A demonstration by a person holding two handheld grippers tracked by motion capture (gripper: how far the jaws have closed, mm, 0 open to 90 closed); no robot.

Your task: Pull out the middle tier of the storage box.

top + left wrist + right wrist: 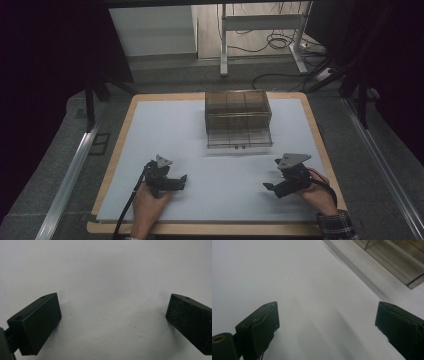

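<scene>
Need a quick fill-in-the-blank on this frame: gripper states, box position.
1. The left gripper has its jaws ____.
2. Between the jaws of the right gripper there is ____.
3. The clear box sits on the ____ side of the white board from the person.
4. Each gripper is held by one ____.

Missing words: open; nothing; far; hand

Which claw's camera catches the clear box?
The right claw: its view shows the clear box at upper right; the left claw faces bare white board.
</scene>
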